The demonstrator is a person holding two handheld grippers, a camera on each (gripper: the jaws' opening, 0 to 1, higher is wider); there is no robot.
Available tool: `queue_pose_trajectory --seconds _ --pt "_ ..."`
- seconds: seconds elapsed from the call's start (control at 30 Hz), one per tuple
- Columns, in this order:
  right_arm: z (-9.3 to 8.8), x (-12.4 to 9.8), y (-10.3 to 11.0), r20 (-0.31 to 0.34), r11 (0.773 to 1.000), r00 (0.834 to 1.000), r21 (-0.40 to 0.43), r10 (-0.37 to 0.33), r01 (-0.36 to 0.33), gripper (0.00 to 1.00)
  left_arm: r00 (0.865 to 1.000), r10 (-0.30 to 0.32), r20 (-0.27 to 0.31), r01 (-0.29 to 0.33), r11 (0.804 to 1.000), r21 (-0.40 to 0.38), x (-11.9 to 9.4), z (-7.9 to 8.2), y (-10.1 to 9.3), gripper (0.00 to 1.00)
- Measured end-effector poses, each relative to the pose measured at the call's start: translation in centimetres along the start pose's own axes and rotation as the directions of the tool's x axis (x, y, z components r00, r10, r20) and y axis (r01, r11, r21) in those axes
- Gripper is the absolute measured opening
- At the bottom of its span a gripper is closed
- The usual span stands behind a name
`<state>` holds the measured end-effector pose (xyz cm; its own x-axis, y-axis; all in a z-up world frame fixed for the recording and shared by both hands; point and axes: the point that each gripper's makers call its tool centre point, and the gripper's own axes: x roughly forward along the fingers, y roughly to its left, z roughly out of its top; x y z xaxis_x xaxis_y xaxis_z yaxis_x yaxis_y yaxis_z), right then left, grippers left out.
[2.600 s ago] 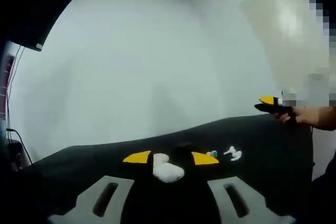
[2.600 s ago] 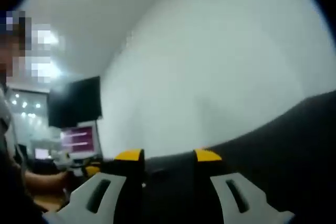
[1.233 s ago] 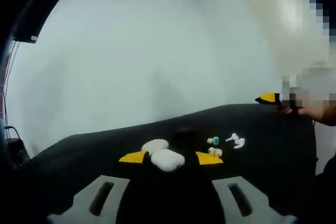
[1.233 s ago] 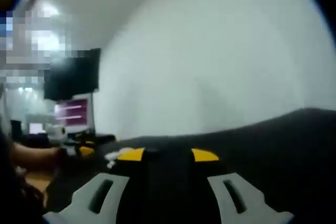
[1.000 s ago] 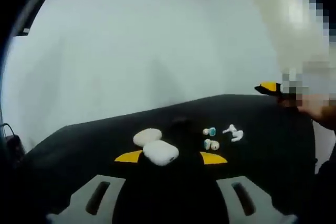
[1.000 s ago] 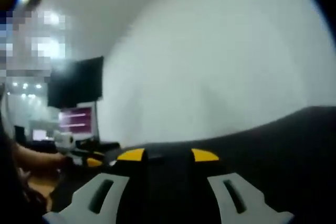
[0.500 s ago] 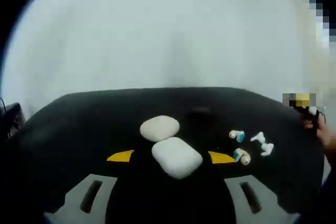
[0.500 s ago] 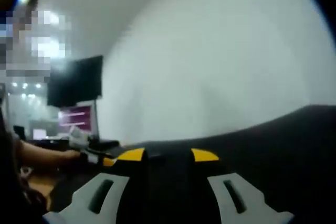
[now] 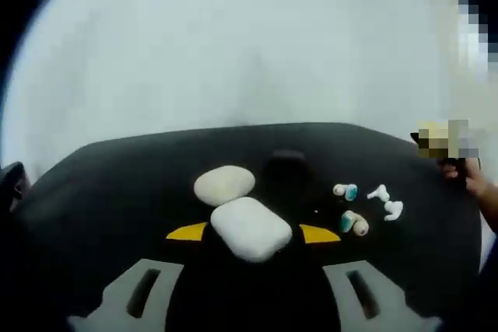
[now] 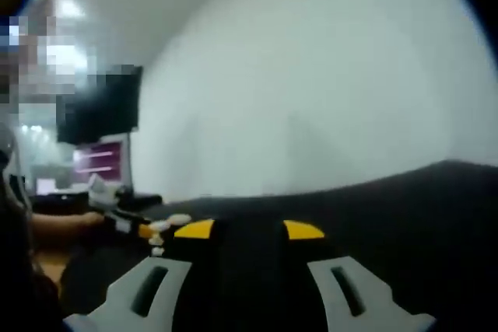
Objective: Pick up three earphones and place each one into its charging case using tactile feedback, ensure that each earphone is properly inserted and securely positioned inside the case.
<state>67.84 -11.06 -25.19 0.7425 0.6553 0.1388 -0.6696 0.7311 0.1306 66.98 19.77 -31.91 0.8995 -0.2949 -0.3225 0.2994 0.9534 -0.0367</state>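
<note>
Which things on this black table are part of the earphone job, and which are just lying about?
For the job:
- two white charging cases, near one and far one
- a dark case behind them, hard to make out
- teal-tipped earbuds
- white stemmed earbuds
- left tool, open
- right tool, open

Just lying about:
- monitors off to the side

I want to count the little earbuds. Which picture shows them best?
The left gripper view. The earbuds lie in a small cluster on the black table, right of two white cases, clear enough to count. In the right gripper view, only small pale blobs show at the left, too blurred to name.
</note>
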Motion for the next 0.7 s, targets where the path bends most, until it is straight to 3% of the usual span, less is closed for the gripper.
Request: queue_pose_trajectory --seconds 0.17,0.43,0.7 --pt "0.23 -0.23 -0.25 0.009 1.0 1.0 0.007 -0.005 0.005 0.34 1.0 -0.013 -0.008 0.013 1.0 0.007 -0.05 -0.24 -0.01 0.3" --pt "0.29 -0.19 -0.59 0.008 1.0 1.0 0.015 -0.026 0.026 0.34 0.999 -0.047 -0.01 0.047 0.999 0.016 0.23 -0.34 -0.13 0.29" --pt "0.34 -0.12 -0.46 0.009 1.0 1.0 0.011 -0.022 0.022 0.34 0.994 -0.107 -0.024 0.105 0.993 -0.049 0.22 -0.32 -0.39 0.29"
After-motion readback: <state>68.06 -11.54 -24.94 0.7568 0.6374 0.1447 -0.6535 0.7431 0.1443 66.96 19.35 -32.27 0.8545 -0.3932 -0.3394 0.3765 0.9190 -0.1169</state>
